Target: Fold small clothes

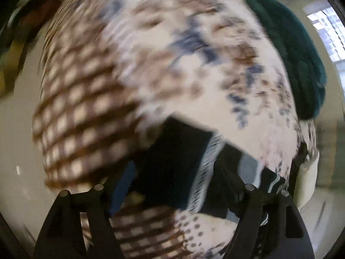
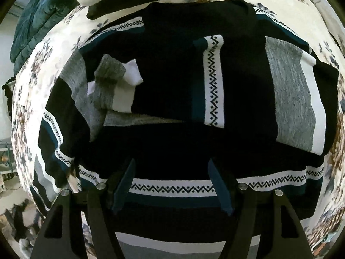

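Claw [image 2: 172, 185] wide over sweater [image 2: 172, 86]; floral bedspread [image 2: 28, 108]

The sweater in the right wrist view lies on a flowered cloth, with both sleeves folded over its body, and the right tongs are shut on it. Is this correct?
Not quite. In the right wrist view the right tongs are open, fingers apart above the sweater, gripping nothing. The rest holds: it lies on the flowered cloth, both sleeves folded over its body.

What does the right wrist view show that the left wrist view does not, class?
Only the right wrist view shows the sweater spread out, sleeves folded inward, with the right gripper open over its hem. Only the left wrist view shows the window, blurred by motion. Both show the floral cloth under the sweater and the teal blanket.
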`<state>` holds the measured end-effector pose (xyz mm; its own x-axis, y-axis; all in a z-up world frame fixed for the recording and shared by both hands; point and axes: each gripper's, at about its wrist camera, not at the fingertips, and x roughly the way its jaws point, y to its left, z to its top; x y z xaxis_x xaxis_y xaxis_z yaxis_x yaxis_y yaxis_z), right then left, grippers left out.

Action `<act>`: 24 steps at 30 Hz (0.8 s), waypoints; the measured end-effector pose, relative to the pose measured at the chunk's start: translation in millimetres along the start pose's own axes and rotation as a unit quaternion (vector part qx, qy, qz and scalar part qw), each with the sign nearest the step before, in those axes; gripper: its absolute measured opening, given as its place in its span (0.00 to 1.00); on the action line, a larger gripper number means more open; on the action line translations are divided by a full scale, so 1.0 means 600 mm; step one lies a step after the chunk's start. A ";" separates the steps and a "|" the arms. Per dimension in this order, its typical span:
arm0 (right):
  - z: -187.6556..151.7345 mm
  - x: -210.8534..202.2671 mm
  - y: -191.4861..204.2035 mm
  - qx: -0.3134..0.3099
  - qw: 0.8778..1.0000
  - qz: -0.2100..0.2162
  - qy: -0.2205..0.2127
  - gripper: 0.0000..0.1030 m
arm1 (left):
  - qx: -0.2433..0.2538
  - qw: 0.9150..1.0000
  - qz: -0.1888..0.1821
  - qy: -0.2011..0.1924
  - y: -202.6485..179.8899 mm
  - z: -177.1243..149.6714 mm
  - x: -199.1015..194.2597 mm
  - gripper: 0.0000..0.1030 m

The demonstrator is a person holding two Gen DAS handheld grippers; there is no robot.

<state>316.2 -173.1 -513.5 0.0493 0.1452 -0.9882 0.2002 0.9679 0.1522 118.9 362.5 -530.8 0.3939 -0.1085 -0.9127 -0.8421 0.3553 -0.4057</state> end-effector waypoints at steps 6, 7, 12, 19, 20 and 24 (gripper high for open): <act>0.001 0.014 -0.011 0.014 1.000 -0.011 -0.001 0.69 | -0.078 0.997 -0.022 -0.010 0.024 -0.017 0.054 0.61; 0.002 0.013 -0.014 0.014 1.000 -0.018 -0.003 0.69 | -0.060 0.997 -0.024 -0.030 0.003 -0.014 0.047 0.15; 0.008 0.000 -0.036 0.015 0.998 -0.054 -0.015 0.69 | 0.063 0.996 -0.014 -0.064 -0.120 -0.015 0.020 0.07; 0.008 -0.044 -0.110 0.046 0.997 -0.044 -0.036 0.69 | 0.277 0.955 -0.087 -0.066 -0.404 -0.149 -0.023 0.07; 0.008 -0.051 -0.127 0.054 0.997 -0.042 -0.038 0.69 | 0.307 0.945 -0.103 -0.053 -0.448 -0.188 -0.019 0.07; 0.011 -0.071 -0.190 0.078 0.995 -0.043 -0.049 0.69 | 0.407 0.899 -0.160 0.015 -0.599 -0.369 0.015 0.07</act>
<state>297.9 -291.0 -488.8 0.1181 0.0349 -0.9924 0.3575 0.9309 0.0753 343.8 28.4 -403.8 0.5472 -0.3467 -0.7618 -0.1339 0.8622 -0.4886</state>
